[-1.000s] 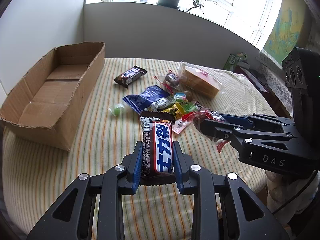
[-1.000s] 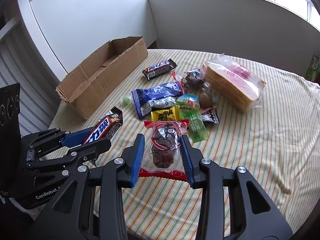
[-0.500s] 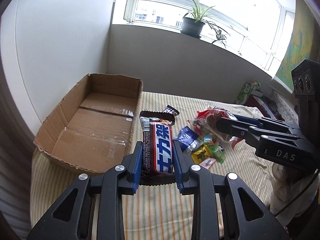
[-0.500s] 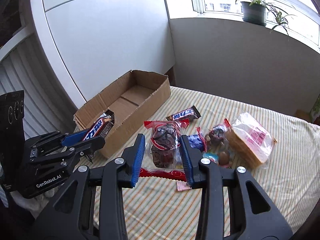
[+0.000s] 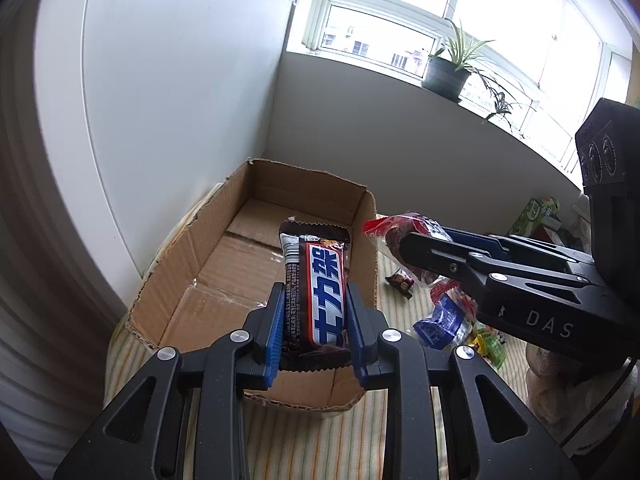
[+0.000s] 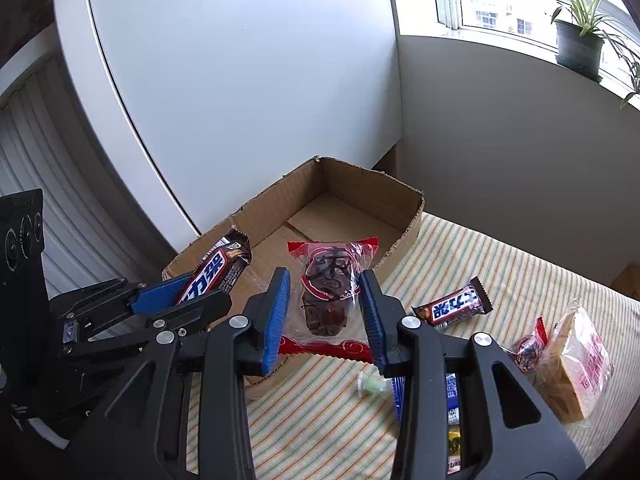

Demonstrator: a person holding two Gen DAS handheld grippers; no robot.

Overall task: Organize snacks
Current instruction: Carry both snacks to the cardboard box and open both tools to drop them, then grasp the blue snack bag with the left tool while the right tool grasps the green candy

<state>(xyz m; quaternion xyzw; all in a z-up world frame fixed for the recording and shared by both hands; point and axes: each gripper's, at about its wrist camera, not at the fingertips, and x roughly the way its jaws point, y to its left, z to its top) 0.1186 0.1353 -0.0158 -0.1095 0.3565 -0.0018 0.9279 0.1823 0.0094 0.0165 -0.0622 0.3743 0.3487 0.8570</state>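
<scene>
Left tongs [image 5: 315,332]: clenched on chocolate bar [image 5: 320,296], held above the near end of the cardboard box [image 5: 224,248].
Right tongs [image 6: 326,316]: clenched on clear red-trimmed snack bag [image 6: 328,296], over the box's 3 o'clock wall.
Bench [image 6: 520,276]: second chocolate bar [image 6: 452,307] at 3 o'clock of the bag; bread pack [image 6: 576,364] beyond it.

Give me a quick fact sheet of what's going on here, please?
Left gripper: shut on chocolate bar, held over the cardboard box
Right gripper: shut on clear red-edged snack bag
Box contents: none visible
Striped tablecloth: second chocolate bar, bagged bread, small green candy
Windowsill: potted plant
</scene>
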